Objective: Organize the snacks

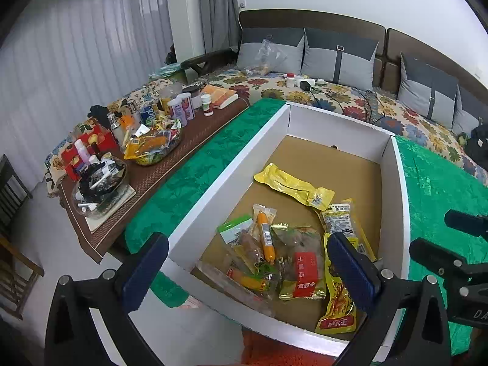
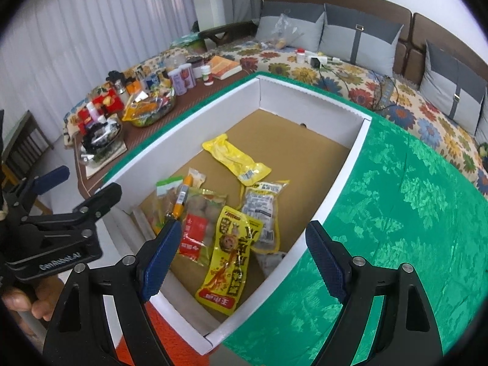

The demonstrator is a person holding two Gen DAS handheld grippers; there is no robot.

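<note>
From the left wrist camera, the left gripper (image 1: 248, 271) hangs over the near corner of a white-walled cardboard box (image 1: 227, 164), its blue-padded fingers (image 1: 350, 271) spread wide with nothing between them. The box sits on a green tablecloth (image 1: 439, 189). Snack packets crowd the near end of its brown floor: a plain yellow pouch (image 1: 294, 184), an orange sausage stick (image 1: 266, 236), a red-labelled packet (image 1: 305, 274). The far half of the floor lies bare. The right gripper (image 1: 439, 244) shows at the right edge.

From the right wrist camera, the right gripper (image 2: 244, 262) hovers above the box's near right wall (image 2: 329, 210), jaws wide apart and empty. A yellow spicy-snack packet (image 2: 228, 262) lies nearest, beside a pale fish-ball pack (image 2: 263, 204). The left gripper (image 2: 79, 195) stands left of the box, also parted.
</note>
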